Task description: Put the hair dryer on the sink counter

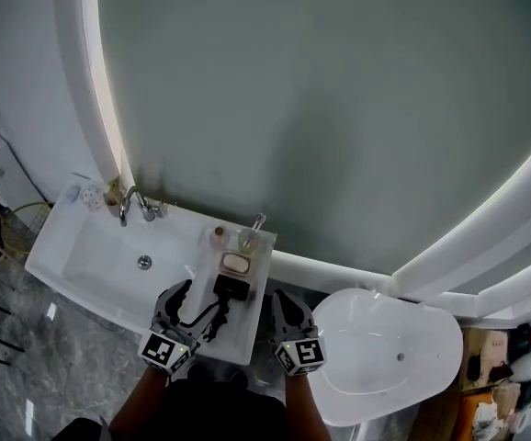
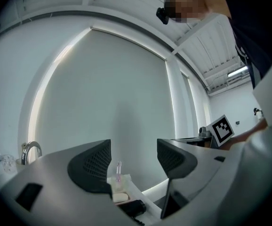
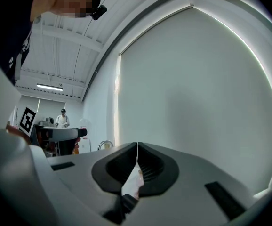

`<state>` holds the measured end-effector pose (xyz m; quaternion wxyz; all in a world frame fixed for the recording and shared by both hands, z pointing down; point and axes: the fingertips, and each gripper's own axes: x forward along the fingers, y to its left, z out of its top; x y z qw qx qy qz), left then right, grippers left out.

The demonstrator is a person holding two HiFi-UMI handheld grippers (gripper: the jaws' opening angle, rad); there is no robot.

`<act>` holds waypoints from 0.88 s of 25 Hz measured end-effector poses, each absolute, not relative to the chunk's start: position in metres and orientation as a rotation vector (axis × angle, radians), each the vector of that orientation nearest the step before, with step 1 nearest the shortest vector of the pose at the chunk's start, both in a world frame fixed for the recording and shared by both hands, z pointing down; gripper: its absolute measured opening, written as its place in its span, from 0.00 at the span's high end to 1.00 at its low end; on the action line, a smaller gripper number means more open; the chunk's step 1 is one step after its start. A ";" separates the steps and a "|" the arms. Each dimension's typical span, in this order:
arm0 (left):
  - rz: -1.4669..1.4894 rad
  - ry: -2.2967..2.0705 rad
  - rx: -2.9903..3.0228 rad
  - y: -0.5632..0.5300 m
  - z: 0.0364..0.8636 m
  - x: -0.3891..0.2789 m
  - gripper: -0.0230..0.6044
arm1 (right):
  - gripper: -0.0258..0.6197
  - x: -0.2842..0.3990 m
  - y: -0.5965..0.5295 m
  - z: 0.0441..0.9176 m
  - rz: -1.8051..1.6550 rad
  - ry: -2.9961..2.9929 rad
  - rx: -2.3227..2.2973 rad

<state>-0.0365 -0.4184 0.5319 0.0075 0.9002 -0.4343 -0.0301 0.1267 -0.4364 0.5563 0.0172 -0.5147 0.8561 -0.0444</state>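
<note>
The black hair dryer (image 1: 231,288) lies on the white surface (image 1: 240,338), just in front of the soap (image 1: 236,264). Its cord appears to loop away from the soap toward the left claw (image 2: 133,149), though the head view is too small to show any contact. The left claw stands wide apart with nothing between its jaws, nearer the person than the soap. The right claw (image 3: 137,147) is pressed together, empty, right of the soap.
</note>
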 end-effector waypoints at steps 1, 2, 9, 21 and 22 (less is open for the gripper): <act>-0.095 -1.361 2.804 -0.419 0.533 -0.037 0.51 | 0.91 0.126 -0.435 0.558 -0.141 2.663 -1.597; -0.102 -1.366 2.789 -0.419 0.533 -0.038 0.51 | 0.91 0.125 -0.435 0.559 -0.137 2.670 -1.594; -0.116 -1.413 2.734 -0.420 0.537 -0.048 0.51 | 0.91 0.113 -0.431 0.550 -0.016 2.721 -1.589; -0.134 -1.375 2.757 -0.421 0.531 -0.035 0.62 | 0.91 0.110 -0.436 0.542 -0.001 2.702 -1.565; -0.141 -1.383 2.748 -0.421 0.530 -0.035 0.65 | 0.91 0.111 -0.437 0.541 0.001 2.700 -1.565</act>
